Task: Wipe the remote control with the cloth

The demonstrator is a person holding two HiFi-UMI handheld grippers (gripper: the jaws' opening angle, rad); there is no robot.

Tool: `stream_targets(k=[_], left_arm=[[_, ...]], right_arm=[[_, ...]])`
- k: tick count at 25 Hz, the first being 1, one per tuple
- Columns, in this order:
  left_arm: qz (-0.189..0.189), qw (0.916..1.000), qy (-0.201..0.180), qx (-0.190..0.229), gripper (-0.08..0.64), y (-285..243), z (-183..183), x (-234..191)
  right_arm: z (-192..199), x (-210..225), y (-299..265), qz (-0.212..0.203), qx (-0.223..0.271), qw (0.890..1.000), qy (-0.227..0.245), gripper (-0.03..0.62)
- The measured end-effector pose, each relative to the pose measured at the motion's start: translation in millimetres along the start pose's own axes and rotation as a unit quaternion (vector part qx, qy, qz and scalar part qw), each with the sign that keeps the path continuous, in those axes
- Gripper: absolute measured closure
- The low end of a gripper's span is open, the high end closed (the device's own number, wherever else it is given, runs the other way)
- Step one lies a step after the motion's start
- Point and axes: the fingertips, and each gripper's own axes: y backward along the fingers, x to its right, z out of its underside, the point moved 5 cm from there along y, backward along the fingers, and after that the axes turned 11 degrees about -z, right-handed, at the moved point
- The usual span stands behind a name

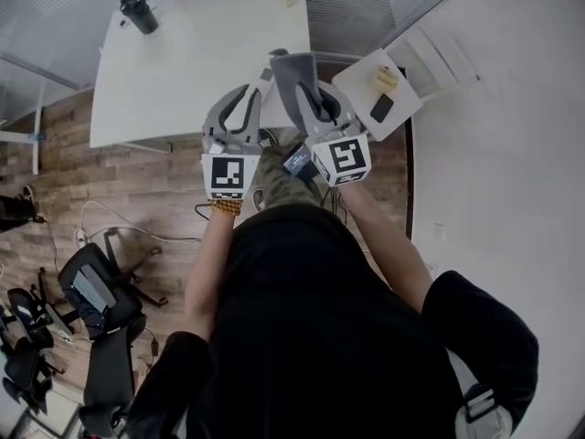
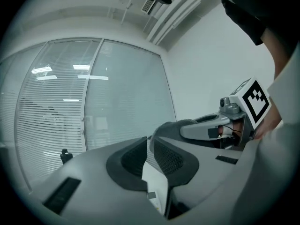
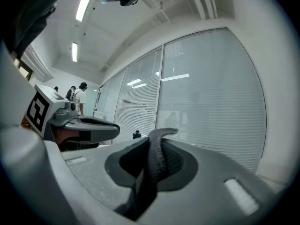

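Observation:
The black remote control (image 1: pixel 381 108) lies on a small white table (image 1: pixel 361 80) at the right of the head view, with a yellow cloth (image 1: pixel 388 80) beside it on its far side. Both grippers are held level in front of the person's chest, well short of that table. My left gripper (image 1: pixel 249 94) (image 2: pixel 149 153) has a narrow gap between its pads and nothing in it. My right gripper (image 1: pixel 283 58) (image 3: pixel 157 144) has its pads pressed together, with no object seen between them. Neither gripper view shows the remote or the cloth.
A large white table (image 1: pixel 201 53) stands ahead, with a black bottle (image 1: pixel 137 12) at its far left corner. Office chairs (image 1: pixel 91 291) and cables are on the wooden floor at the left. A white wall runs along the right, and glass panels with blinds lie beyond.

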Motion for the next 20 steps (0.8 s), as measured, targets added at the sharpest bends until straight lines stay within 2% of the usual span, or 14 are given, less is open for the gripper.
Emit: stream_targets(k=[3,7,11,16,20], left_arm=[[-0.005,0.9999,-0.003,0.014,0.546,5,-11,-2],[-0.008,0.9998,-0.002,0.018,0.558,8,-18,2],[-0.021,0.9993,0.03,0.006,0.56,11,-25,3],[-0.009,0.9997,-0.009,0.021,0.56,13,-24,9],[-0.02,0.9997,-0.002,0.015,0.56,18,-26,8]], right_arm=[[-6,-6,1,0.006,0.002,1.0,0.009,0.547],[-8,-8,7,0.007,-0.005,1.0,0.019,0.557],[-12,-7,14,0.013,-0.01,1.0,0.023,0.557],[-13,-8,19,0.008,-0.007,1.0,0.028,0.557],[-13,-10,17,0.003,-0.004,1.0,0.03,0.557]])
